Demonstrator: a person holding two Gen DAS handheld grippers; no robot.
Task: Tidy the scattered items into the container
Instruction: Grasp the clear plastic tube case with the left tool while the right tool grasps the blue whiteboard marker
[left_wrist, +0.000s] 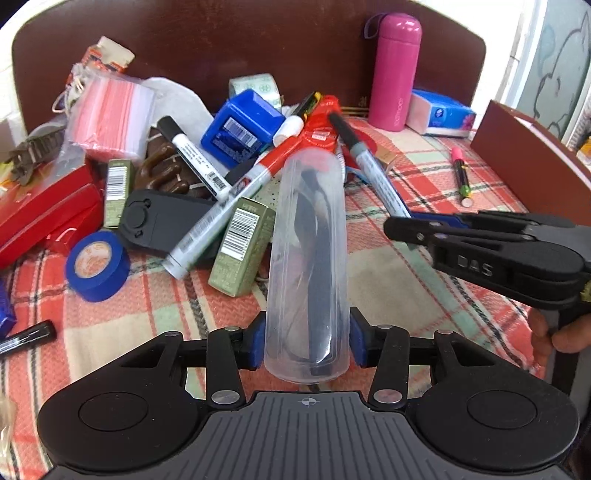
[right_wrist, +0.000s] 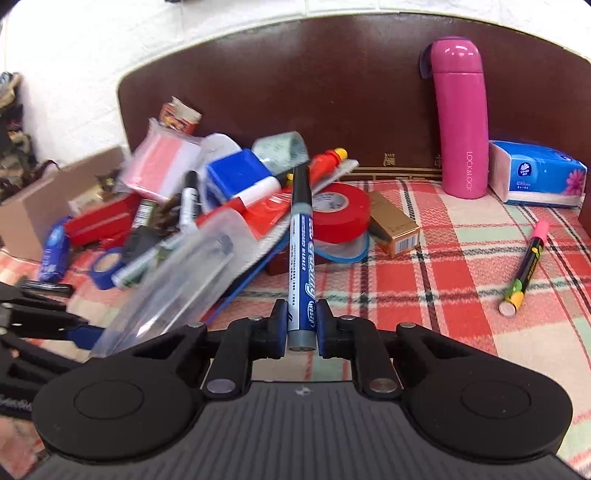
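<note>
Two grippers: left gripper (left_wrist: 306, 343) pinches one clear tube (left_wrist: 308, 258); right gripper (right_wrist: 302, 328) pinches one blue marker (right_wrist: 301, 258). One pink flask (right_wrist: 461, 118) stands upper right, one pink marker (right_wrist: 524, 273) lies mid-right.

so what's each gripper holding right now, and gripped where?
Left gripper: clear plastic tube, clamped near its closer end. Right gripper: blue whiteboard marker, pinched near its butt end, black cap pointing away.

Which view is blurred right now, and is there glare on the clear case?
Right wrist view: motion smear on the left, clear case and red-striped bags blurred; blue marker in the right gripper sharp. Left wrist view: sharp overall, with a small glare on the case; fisheye bends the edges.
</note>
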